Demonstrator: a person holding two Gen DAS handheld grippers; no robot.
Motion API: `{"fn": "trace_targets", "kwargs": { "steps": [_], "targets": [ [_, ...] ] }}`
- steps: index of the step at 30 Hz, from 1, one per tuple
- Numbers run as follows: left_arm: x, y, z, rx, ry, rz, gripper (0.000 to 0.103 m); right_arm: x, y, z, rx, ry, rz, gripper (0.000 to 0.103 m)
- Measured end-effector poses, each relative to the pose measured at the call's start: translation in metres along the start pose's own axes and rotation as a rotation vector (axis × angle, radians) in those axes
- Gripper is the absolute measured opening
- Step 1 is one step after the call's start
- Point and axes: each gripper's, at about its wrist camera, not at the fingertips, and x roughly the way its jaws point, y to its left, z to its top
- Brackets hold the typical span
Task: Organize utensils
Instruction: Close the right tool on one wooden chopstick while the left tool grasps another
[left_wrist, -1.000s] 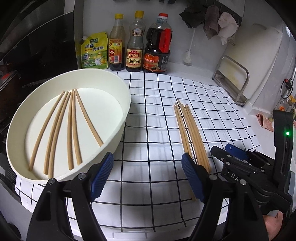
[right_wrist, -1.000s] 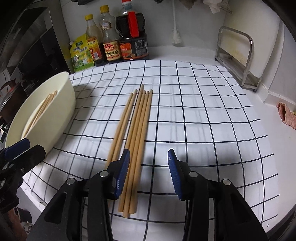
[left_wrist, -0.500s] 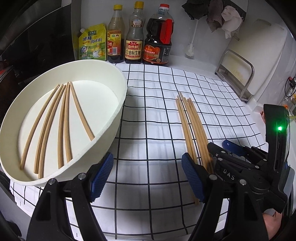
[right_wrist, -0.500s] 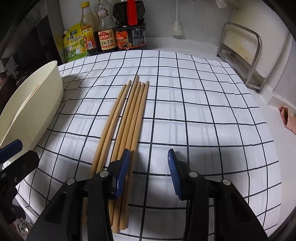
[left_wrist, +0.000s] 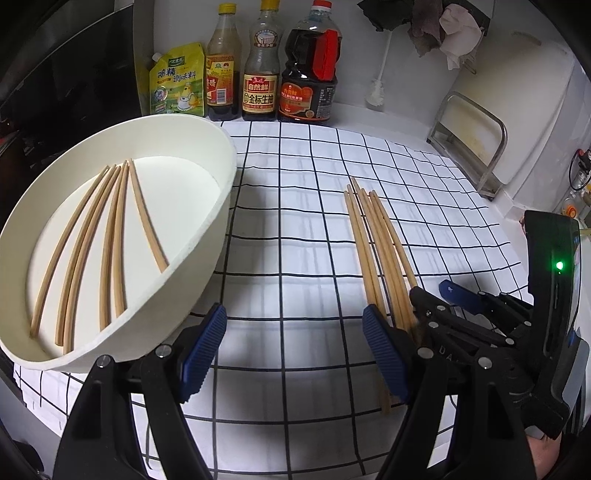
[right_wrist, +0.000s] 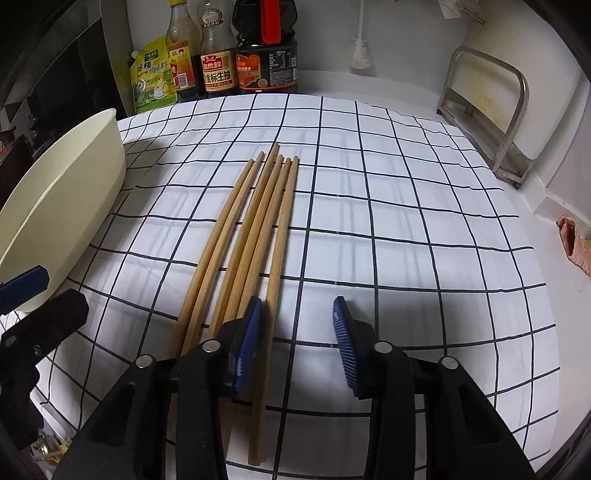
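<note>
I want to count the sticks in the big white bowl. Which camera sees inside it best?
The left wrist view: it looks down into the round white bowl, showing five wooden chopsticks on its floor. The right wrist view shows only the bowl's outer wall.

A checked cloth (right_wrist: 406, 221) covers the counter. On it, near the middle, six chopsticks (right_wrist: 258, 221) lie side by side, running front to back. To their left a bowl (left_wrist: 207, 266) sits on the cloth's left edge, with five more chopsticks (left_wrist: 110, 240) inside it. Behind the cloth, against the wall, a pouch (left_wrist: 177, 81) and three bottles (left_wrist: 258, 74) stand in a row. A metal rack (right_wrist: 491, 122) stands at the back right.
</note>
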Motion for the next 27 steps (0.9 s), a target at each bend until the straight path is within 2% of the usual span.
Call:
{"fn": "trace_targets", "kwargs": {
  "steps": [6,19,27],
  "targets": [
    [0.009,-0.015,0.002,0.02,0.018,-0.018,0.075,-0.001,-0.013,-0.001,0.032,-0.006,0.015,0.025],
    [0.041,-0.034,0.009,0.039,0.056,0.016,0.075,-0.007,-0.046,-0.009,0.09,-0.007,0.021,0.025],
    [0.056,-0.031,0.004,0.03,0.086,0.049,0.076,-0.008,-0.046,-0.008,0.09,-0.012,0.036,0.025]
  ]
}}
